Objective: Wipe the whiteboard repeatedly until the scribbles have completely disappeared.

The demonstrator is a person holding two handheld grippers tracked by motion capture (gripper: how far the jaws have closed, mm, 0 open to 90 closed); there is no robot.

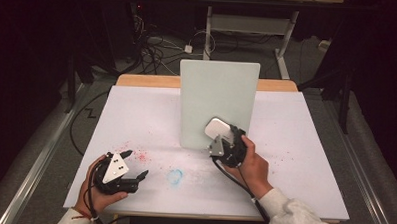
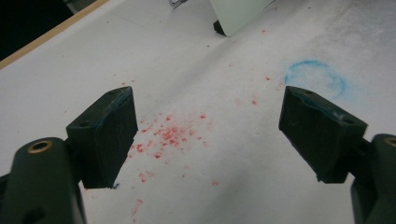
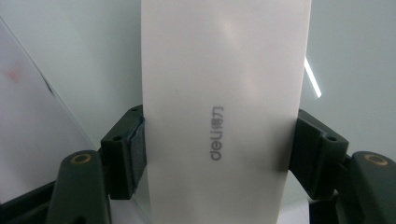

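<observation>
White eraser (image 3: 224,116) clamped by right gripper (image 1: 229,141), pressed against upright whiteboard (image 1: 217,87) at table centre, likely for wiping. Left gripper (image 1: 134,165) parked near-left, jaws apart, nothing held.

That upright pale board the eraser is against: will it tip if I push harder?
Possibly. The board stands nearly upright on a small dark foot, so it looks top-heavy. It seems rigid and smooth, so the white eraser in the right gripper should glide.

The table (image 1: 136,120) is bright while the room around is dark; the white eraser (image 3: 224,93) looks soft, with glare.
</observation>
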